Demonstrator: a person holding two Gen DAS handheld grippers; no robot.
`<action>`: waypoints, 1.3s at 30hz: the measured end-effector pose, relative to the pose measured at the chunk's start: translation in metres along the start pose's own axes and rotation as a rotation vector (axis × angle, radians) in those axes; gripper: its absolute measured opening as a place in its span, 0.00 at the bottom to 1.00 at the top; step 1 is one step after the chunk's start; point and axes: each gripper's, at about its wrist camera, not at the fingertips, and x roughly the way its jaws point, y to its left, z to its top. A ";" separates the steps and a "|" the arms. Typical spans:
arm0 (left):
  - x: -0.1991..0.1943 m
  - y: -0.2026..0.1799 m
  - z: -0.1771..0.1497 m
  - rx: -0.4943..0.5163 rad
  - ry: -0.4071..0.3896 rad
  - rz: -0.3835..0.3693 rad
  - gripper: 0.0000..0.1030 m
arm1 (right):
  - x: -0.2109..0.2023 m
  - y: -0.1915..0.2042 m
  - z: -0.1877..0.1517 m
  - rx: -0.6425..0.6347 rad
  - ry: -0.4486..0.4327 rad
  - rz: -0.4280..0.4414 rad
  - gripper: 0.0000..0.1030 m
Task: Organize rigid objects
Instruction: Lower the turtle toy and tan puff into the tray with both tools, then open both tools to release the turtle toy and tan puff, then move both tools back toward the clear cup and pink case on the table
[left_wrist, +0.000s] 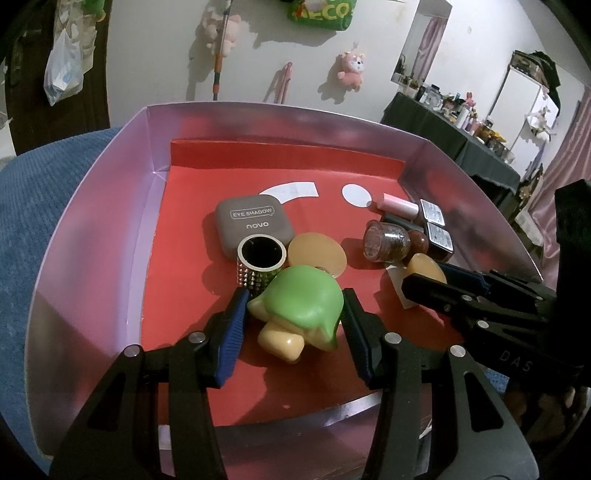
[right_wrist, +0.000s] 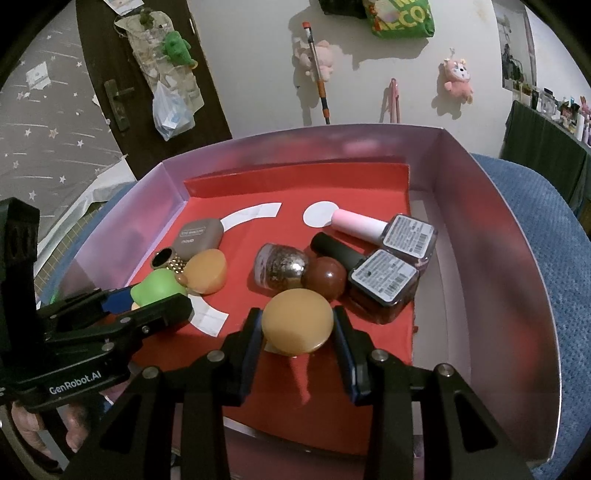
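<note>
Both wrist views look into a shallow box (left_wrist: 92, 206) with a red floor, holding small cosmetics and toys. Our left gripper (left_wrist: 291, 314) pinches a green-capped toy figure (left_wrist: 299, 302) at the near middle of the floor, its blue pads against the sides of the cap; a studded metal cylinder (left_wrist: 260, 267) stands just beyond, touching or nearly touching the toy. Our right gripper (right_wrist: 297, 325) pinches an amber dome-shaped piece (right_wrist: 297, 319) across its widest part, near the front of the floor, just beside a brown ball (right_wrist: 325, 277) and a glitter jar (right_wrist: 280, 269).

We judge both held pieces to be light, stiff and glossy, hence likely to slip along their curved flanks; a hold across the broadest part, as shown, seems safest. The square bottles (right_wrist: 384, 280) to the right look like glass and probably want gentler handling by the body, not the cap.
</note>
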 end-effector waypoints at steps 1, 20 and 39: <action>0.000 0.000 0.000 0.000 0.000 0.000 0.46 | 0.000 0.000 0.000 -0.001 0.000 -0.001 0.39; -0.001 0.001 -0.001 0.000 -0.005 0.008 0.47 | 0.000 0.004 0.000 -0.010 0.001 -0.010 0.40; -0.019 0.003 0.003 0.050 -0.084 0.045 0.59 | -0.021 0.013 -0.001 -0.035 -0.053 -0.056 0.54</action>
